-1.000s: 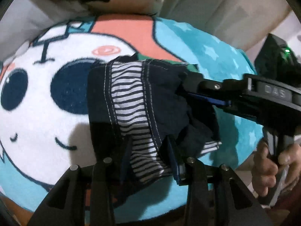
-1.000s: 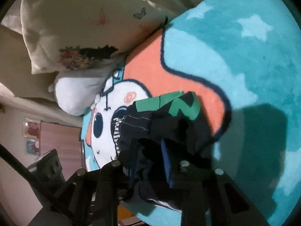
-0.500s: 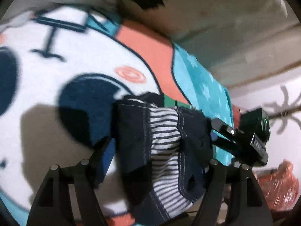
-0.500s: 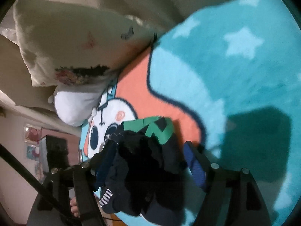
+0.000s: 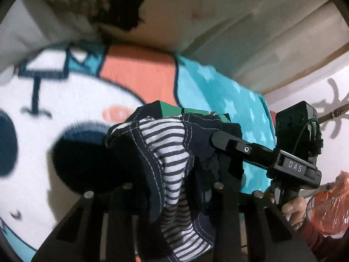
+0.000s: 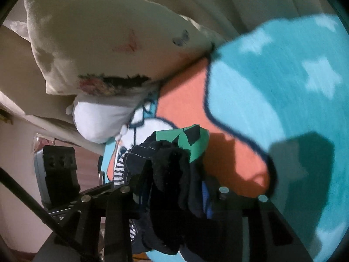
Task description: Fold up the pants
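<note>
pants [image 5: 165, 152] in both grippers' jaws

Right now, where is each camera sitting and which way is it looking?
Left wrist: sits on the left gripper, looking along its jaws at the pants over the cartoon blanket; the right gripper and right hand show.
Right wrist: sits on the right gripper, looking across the blanket toward the pillows; the left gripper's body shows at left.
Both share the pants, blanket and floral pillow.
</note>
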Motion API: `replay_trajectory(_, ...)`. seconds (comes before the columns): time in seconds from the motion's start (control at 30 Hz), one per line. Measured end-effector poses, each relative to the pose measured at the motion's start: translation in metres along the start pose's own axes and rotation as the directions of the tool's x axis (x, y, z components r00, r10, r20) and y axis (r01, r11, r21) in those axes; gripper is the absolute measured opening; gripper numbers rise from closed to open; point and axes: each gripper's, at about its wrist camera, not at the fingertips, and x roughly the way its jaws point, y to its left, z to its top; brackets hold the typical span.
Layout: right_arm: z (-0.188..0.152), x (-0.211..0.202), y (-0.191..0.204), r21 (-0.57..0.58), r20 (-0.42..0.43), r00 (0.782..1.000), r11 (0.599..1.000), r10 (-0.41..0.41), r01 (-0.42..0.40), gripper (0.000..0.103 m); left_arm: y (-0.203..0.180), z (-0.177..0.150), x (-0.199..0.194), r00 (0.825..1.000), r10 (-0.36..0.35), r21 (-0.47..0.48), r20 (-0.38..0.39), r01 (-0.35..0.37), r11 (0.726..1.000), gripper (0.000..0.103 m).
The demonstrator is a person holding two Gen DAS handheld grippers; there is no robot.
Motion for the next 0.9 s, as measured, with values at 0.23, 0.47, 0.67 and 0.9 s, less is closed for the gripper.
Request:
replay_trajectory(0.23, 0.042, 0.03, 0.014, -0.061, 0.007, 0.998, 0.996, -0.059, 0.059, 0.043, 0.016, 0.04, 0.008, 0.995, 0.096, 0.01, 0.021, -0.097, 0.995, 0.032)
replay_trajectory(0.47, 0.051, 0.057, -0.008, -0.024, -0.016, 0.988, 0.988, -0.153, 0.153, 0.064, 0.033, 0.047, 0.033, 0.975, 0.221, -0.007, -0.002, -0.221, 0.975, 0.064)
replay_trajectory(0.67, 0.044, 0.018, 0.02, -0.086, 0.093, 0.971, 0.97, -0.219, 0.227, 0.063, 0.026, 0.035, -0.015, 0.962, 0.265, -0.014, 0.063, -0.265, 0.964, 0.064)
replay_trajectory(0.9, 0.01, -0.002, 0.052, -0.117, 0.096, 0.992, 0.989, -0.08, 0.091, 0.04, 0.024, -0.001, -0.022, 0.951, 0.301, -0.034, 0.066, -0.3, 0.953, 0.064)
